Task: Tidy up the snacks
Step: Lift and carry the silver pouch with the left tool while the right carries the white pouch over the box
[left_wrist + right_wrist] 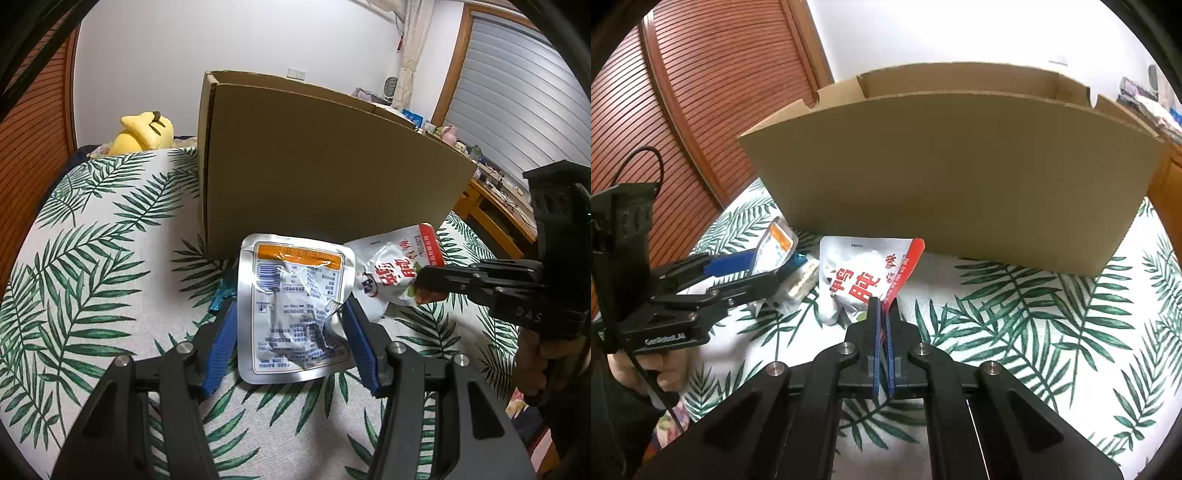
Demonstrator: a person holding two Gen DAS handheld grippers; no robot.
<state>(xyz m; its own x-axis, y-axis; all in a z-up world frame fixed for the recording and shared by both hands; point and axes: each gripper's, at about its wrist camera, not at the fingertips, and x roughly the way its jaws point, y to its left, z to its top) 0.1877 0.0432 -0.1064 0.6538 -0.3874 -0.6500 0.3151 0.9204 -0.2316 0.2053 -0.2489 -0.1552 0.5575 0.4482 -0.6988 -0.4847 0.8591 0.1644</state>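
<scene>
right wrist | right tongs (882, 306) pinched tight on white snack pouch (857, 280)

Two snack pouches (295, 306) (391, 273), one cardboard box (325, 166), one plush toy (146, 133).

The left gripper (291, 314) gripped a silver pouch (295, 310) before the box (317, 166); the right gripper (424, 284) pinched a white pouch (388, 273).

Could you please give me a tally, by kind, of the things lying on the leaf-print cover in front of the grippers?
Snack pouches: 2, the silver pouch and the white pouch with red lettering.
Teal-wrapped snack: 1, partly hidden under the silver pouch.
Cardboard boxes: 1.
Yellow plush toys: 1.
Total: 5
</scene>
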